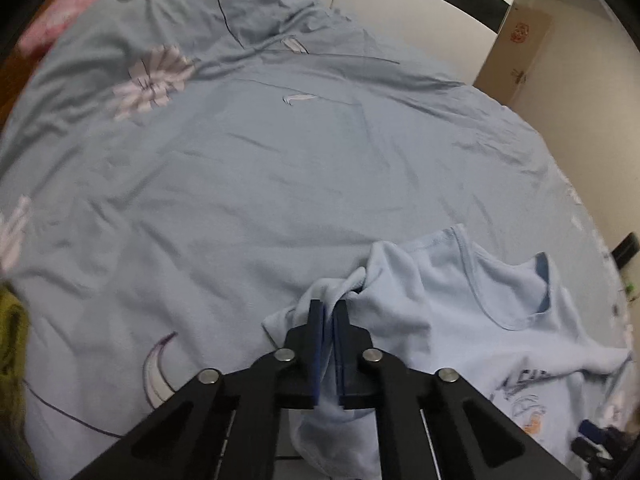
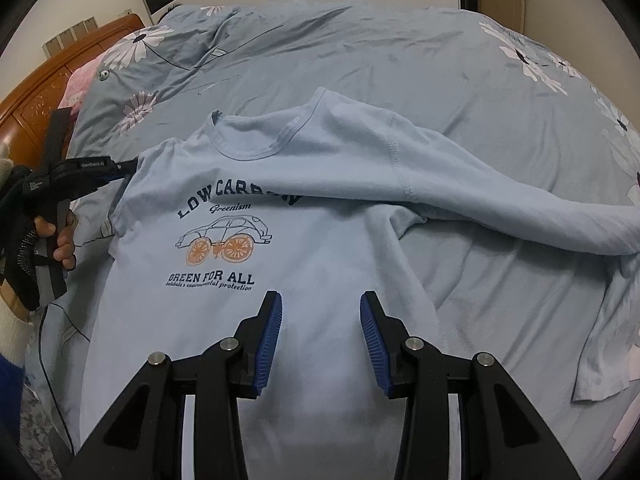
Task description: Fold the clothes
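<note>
One pale blue T-shirt (image 2: 304, 248) lies on the duvet (image 2: 400, 52). The left gripper (image 1: 329, 312) pinches its sleeve; the right gripper (image 2: 321, 312) hovers released. Only the right view shows the car print (image 2: 224, 240).

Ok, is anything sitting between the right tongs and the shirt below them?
Nothing visible. The right tongs stand open directly over the bare front of the shirt, just below its printed lettering.

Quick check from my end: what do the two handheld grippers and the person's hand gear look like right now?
Both grippers, left gripper and right gripper, are black angular linkages with silver pivot bolts and ribbed blue pads. The left one's body carries small white lettering. The hand wears a black fingerless glove and a cream knit sleeve.
</note>
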`<state>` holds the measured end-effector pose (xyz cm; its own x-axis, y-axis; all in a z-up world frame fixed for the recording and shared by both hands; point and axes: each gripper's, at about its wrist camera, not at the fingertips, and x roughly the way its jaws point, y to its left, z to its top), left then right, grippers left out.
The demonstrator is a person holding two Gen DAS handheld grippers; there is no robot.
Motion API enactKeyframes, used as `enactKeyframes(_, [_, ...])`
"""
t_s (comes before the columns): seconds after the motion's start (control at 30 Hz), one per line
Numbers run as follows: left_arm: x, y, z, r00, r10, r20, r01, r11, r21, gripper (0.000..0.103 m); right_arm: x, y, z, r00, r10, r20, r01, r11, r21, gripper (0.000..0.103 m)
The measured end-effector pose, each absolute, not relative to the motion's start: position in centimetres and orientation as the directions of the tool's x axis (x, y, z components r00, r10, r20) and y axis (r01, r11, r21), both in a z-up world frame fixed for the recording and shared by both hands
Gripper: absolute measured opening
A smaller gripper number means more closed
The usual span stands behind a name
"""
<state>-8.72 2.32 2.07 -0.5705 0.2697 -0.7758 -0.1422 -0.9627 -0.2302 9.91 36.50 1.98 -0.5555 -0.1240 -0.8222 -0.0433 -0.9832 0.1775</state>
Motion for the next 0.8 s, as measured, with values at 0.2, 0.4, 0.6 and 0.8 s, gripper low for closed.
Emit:
enactKeyframes(0.2, [-5.8,0.6,10.8,-0.759,0.266,-0.594,-0.145,-0.959,-0.245,0.004,10.5,37.1,2.7,-0.574,-0.132,-0.809,-0.035,-0.982,0.185,0.042])
enactKeyframes(0.4, [1.6,-3.8,16.5,-0.863,0.286,-0.417,-0.153,-0.934,-0.324,0.004,11.3,38.3,2.9,-0.601,-0.155,-0.784,-0.056,-0.971,0.234,0.042])
enactKeyframes(0.6, [5.6,-7.3,5.6,-0.754,0.159,-0.637,0.049,-0.954,-0.296,0.004,11.8,39.0,1.5,-0.573,-0.167,-0.802,-0.071,-0.965,0.252,0.042])
enactKeyframes(0.8, [7.2,-8.6,-1.0,-0.652,0.196,-0.733,0.111,-0.931,-0.348,0.006,12.1,40.1,2.3,-0.580,-0.159,-0.799,-0.055,-0.971,0.233,0.042])
